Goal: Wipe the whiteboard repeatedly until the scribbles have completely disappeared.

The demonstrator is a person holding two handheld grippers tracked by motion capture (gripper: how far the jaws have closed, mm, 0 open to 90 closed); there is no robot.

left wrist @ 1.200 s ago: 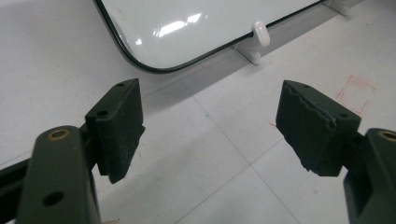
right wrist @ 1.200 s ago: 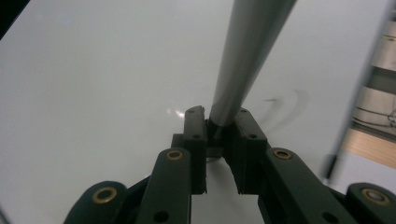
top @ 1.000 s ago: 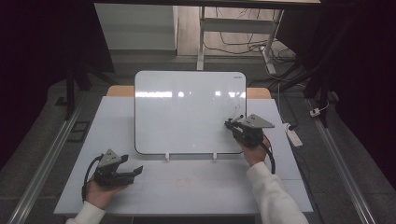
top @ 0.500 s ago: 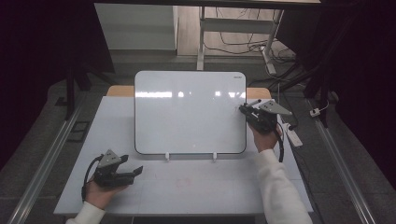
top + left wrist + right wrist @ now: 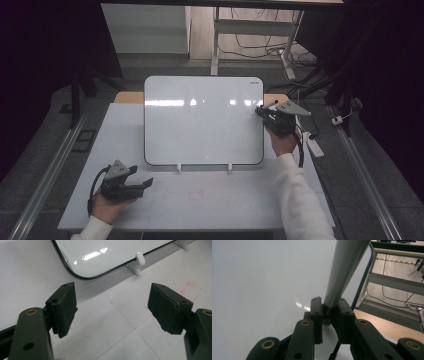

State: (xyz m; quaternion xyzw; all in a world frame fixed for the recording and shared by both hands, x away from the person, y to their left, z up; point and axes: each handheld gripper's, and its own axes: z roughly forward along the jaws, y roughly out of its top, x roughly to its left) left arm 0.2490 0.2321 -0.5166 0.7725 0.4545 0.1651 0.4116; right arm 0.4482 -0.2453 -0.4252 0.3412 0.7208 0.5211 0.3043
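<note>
Marker [image 5: 344, 270] was clamped in right gripper [image 5: 267, 116], sticking out past its jaws, right beside the whiteboard [image 5: 200, 120] edge. Left gripper [image 5: 112, 312] was released, jaws wide over bare table [image 5: 210, 200].

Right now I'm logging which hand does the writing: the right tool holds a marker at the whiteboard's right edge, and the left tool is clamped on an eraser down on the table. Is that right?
Not quite. The left tool is open and holds nothing, as the left gripper view shows, with bare table between its jaws. The rest stands: the right tool is shut on a marker at the whiteboard's right edge.
</note>
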